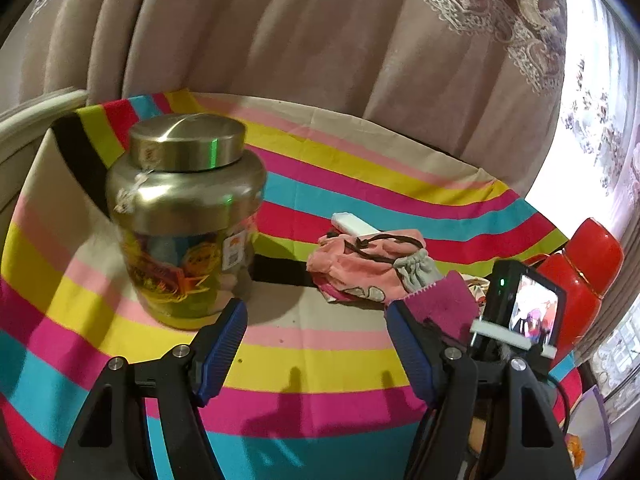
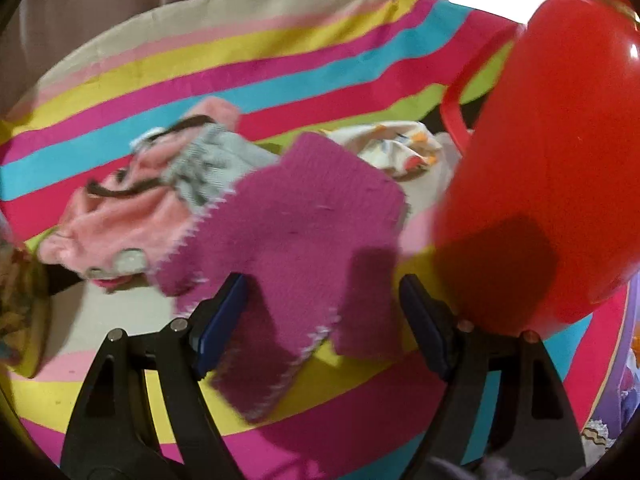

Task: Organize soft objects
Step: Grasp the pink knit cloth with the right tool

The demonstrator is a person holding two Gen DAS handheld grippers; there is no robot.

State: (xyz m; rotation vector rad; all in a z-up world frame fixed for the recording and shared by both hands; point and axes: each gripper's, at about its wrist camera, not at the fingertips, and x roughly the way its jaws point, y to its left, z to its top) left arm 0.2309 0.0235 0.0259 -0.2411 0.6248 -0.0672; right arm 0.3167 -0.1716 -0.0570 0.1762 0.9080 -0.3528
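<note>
From my left wrist view, my left gripper (image 1: 316,344) hangs with its jaws wide apart over the striped tablecloth (image 1: 340,168), holding nothing. A metal-lidded jar (image 1: 184,216) stands toward the table's left edge; the pink garment (image 1: 360,264) lies mid-table. From my right wrist view, my right gripper (image 2: 322,320) has jaws apart too, the magenta knit sweater (image 2: 296,232) lying between them, beside a red jug (image 2: 540,160).

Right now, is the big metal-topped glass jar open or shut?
Shut. The brushed metal lid sits squarely on the jar, which stands upright on the striped cloth.
</note>
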